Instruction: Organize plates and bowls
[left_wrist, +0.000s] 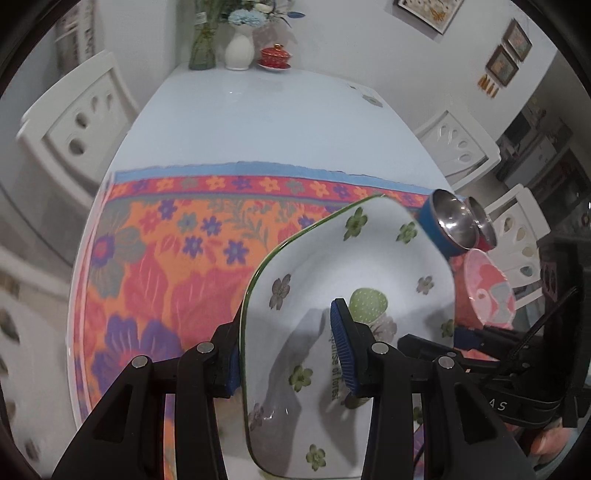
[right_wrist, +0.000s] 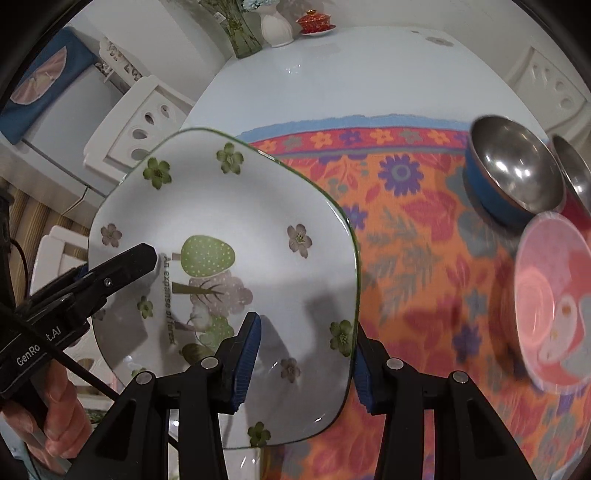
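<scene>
Both grippers hold one plate. The square white plate (left_wrist: 332, 295), green-rimmed with flower and tree print and the lettering "An expanse of forest", is lifted and tilted above the floral tablecloth (left_wrist: 177, 251). The left gripper (left_wrist: 288, 350) has its blue-padded jaws closed over the plate's left edge, one pad on the upper face, one behind the rim. The right gripper (right_wrist: 306, 365) is likewise clamped over the plate's right edge, one pad on the face, the other outside the rim.

To the right of the plate, on the cloth: a blue bowl (right_wrist: 509, 173) with a steel interior, a red bowl (right_wrist: 576, 184) with a steel interior just beside it, and nearer the camera a pink bowl (right_wrist: 554, 310) with a cartoon print. Whether the pink bowl touches the blue one cannot be told; motion blur.

At the far end of the white table (left_wrist: 258, 122): a green glass vase (left_wrist: 202, 51), a white vase (left_wrist: 240, 51) and a red lidded cup (left_wrist: 275, 57) on a saucer. White chairs (left_wrist: 74, 122) stand around the table.
</scene>
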